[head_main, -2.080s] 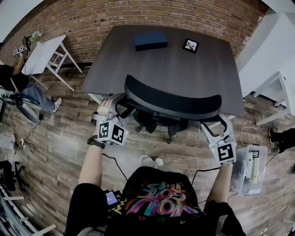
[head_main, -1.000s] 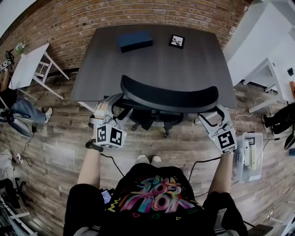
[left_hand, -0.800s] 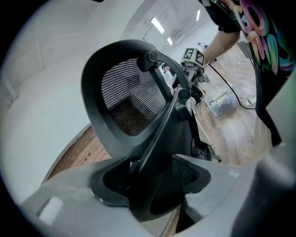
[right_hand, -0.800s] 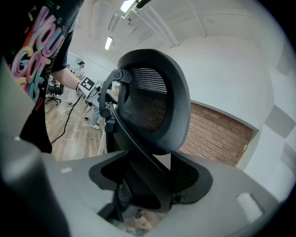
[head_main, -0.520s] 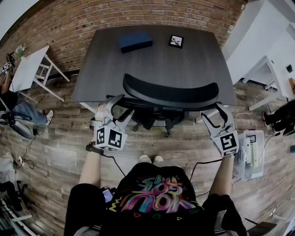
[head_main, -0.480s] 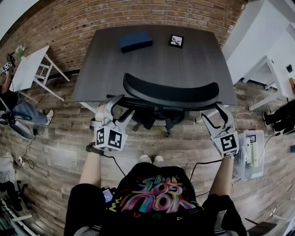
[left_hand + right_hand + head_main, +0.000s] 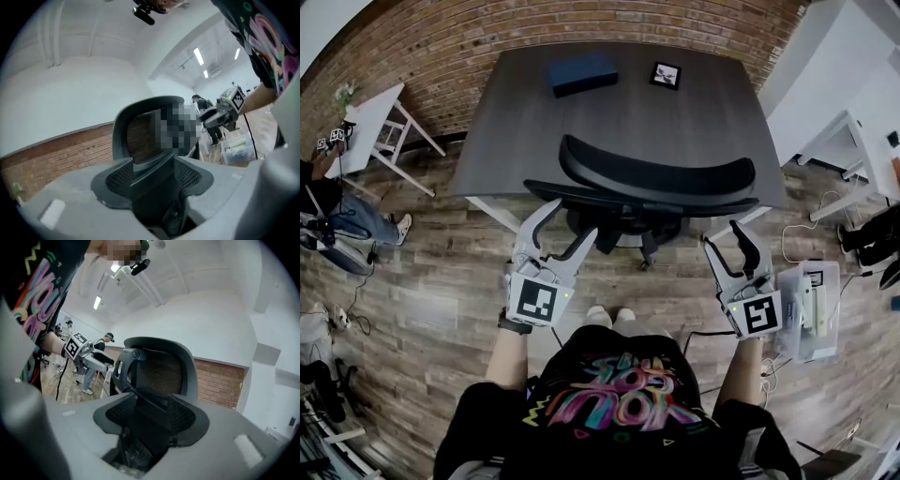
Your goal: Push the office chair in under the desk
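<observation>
Visibly empty, left tongs [image 7: 572, 219] gape (right tongs [image 7: 727, 239] closing on nothing).

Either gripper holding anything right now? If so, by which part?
Nothing is held. The left gripper is open. The right gripper has its jaws closing with nothing between them. Both are just behind the office chair, not touching it.

I see open floor [image 7: 441, 281] behind the chair [image 7: 656, 178]; the desk [image 7: 609, 112] blocks ahead, and a plastic box [image 7: 811, 314] crowds my right.
</observation>
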The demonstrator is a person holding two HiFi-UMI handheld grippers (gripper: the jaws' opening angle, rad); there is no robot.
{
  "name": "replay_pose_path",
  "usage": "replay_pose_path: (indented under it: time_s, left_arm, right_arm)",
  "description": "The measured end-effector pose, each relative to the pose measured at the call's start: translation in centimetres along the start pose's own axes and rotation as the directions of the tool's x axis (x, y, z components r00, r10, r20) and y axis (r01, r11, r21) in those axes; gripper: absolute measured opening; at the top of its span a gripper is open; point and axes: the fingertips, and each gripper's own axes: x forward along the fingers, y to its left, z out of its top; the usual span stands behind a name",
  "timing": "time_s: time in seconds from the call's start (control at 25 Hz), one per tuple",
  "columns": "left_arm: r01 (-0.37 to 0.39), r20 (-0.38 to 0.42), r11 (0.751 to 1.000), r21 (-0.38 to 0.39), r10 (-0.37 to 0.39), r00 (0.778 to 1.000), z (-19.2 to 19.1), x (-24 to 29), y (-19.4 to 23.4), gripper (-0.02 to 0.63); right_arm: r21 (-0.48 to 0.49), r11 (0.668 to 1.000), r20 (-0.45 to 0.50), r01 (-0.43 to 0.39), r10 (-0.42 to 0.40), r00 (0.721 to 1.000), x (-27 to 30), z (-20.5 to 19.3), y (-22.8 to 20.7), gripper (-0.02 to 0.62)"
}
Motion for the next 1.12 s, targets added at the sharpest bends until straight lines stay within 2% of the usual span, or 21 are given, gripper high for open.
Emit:
replay_pose_path:
  time_s: [0.12, 0.32, 0.6, 0.68, 0.88, 1.0, 1.12]
  left_arm:
    - [-0.004, 0.045, 0.993, -0.118, 0.009, 0.999, 1.1, -0.7, -0.8, 0.273]
    - [0.006, 0.071, 0.956, -0.292, 0.015, 0.997, 1.9, -2.0, -1.6, 0.222]
    - [-0.013, 0.147, 0.904, -0.427, 0.084, 0.986, 1.6, -3.4, -0.8, 0.099]
    - [-0.028, 0.139, 0.897, -0.441, 0.1, 0.985, 1.2, -3.6, -0.6, 0.088]
    - [-0.059, 0.1, 0.9, -0.431, 0.113, 0.989, 0.1, -3.8, -1.0, 0.004]
    - [-0.059, 0.092, 0.9, -0.431, 0.109, 0.99, -0.2, -3.7, -1.1, 0.002]
    - [-0.058, 0.086, 0.904, -0.424, 0.105, 0.991, -0.4, -3.4, -1.3, 0.002]
  right_arm:
    - [0.047, 0.999, 0.059, -0.002, -0.001, 0.998, -0.3, 1.3, 1.3, 0.193]
    - [0.139, 0.99, 0.129, -0.004, -0.014, 0.992, -0.6, 2.7, 2.8, 0.141]
    - [0.208, 0.978, 0.141, -0.031, 0.001, 0.99, 0.0, 2.5, 4.8, 0.098]
    - [0.222, 0.975, 0.137, -0.031, 0.0, 0.991, 0.3, 2.3, 5.1, 0.09]
    - [0.256, 0.967, 0.14, -0.017, -0.02, 0.99, 0.1, 1.8, 5.0, 0.038]
    - [0.262, 0.965, 0.14, -0.008, -0.03, 0.99, 0.3, 1.8, 4.8, 0.002]
    - [0.262, 0.965, 0.136, -0.012, -0.025, 0.99, 0.5, 1.6, 4.8, 0.001]
